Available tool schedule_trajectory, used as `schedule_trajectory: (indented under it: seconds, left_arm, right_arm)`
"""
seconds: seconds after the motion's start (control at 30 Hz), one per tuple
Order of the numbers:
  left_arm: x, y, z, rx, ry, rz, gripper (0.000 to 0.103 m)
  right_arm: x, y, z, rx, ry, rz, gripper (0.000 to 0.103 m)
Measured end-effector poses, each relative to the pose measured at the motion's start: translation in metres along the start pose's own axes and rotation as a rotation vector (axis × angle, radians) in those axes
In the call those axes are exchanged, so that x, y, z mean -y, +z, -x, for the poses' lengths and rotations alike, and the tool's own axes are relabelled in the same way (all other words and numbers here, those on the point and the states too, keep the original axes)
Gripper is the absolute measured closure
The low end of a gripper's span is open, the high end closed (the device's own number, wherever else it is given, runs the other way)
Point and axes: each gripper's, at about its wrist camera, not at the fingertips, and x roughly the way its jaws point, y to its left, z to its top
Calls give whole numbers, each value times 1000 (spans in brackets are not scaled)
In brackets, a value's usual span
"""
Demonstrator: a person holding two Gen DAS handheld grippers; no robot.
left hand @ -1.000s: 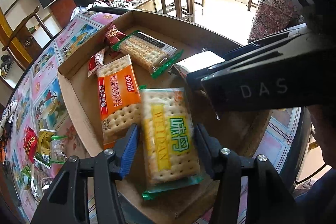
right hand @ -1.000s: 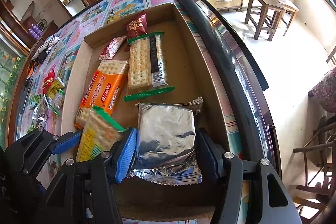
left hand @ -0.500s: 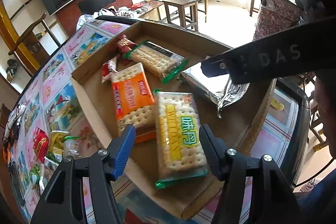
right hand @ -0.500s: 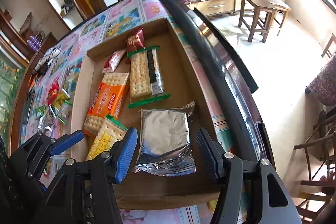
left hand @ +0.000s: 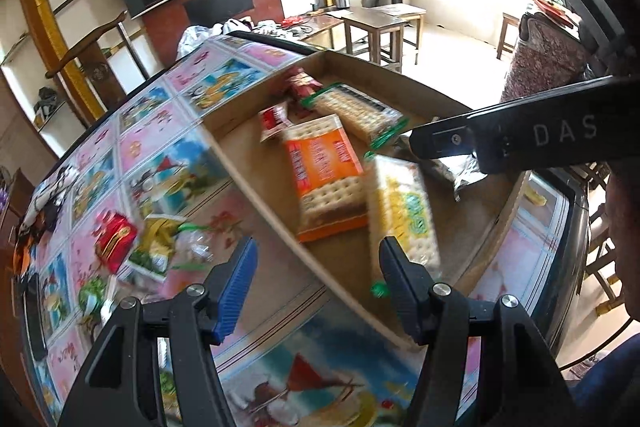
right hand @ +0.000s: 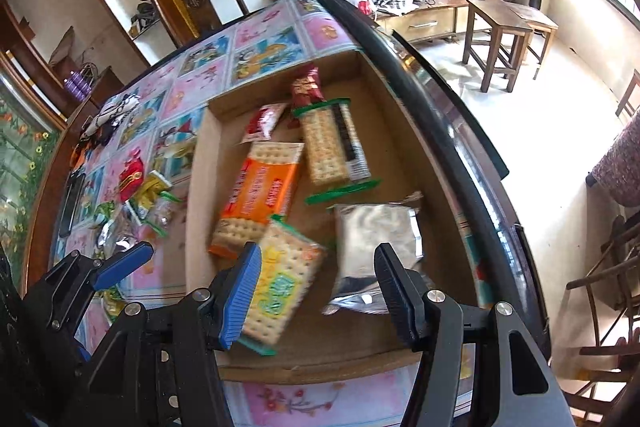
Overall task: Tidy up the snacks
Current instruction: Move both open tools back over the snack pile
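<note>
Lying in the cardboard tray [right hand: 200,163] on the bench [left hand: 168,151] are an orange pack [right hand: 262,193], a yellow pack [right hand: 282,281], a green-ended pack [right hand: 334,147] and a foil pouch [right hand: 378,231]. Both the left gripper [left hand: 316,283] and the right gripper [right hand: 318,285] are held wide apart, empty, above them. More snacks [left hand: 136,243] are seen beside the tray.

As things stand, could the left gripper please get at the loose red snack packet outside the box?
Probably yes: the left gripper is open and empty, and the red packet lies uncovered on the table ahead, outside the box wall.
</note>
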Motion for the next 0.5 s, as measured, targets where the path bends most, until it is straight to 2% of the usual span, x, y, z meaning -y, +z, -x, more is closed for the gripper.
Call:
schedule_trajectory:
  seconds: [0.33, 0.5]
  left_arm:
    - [-53, -34, 28, 5, 49, 109, 41]
    - [-89, -60, 43, -8, 84, 198, 41]
  right_arm:
    - [-60, -9, -2, 0, 35, 69, 40]
    - [-95, -16, -7, -16, 59, 115, 40]
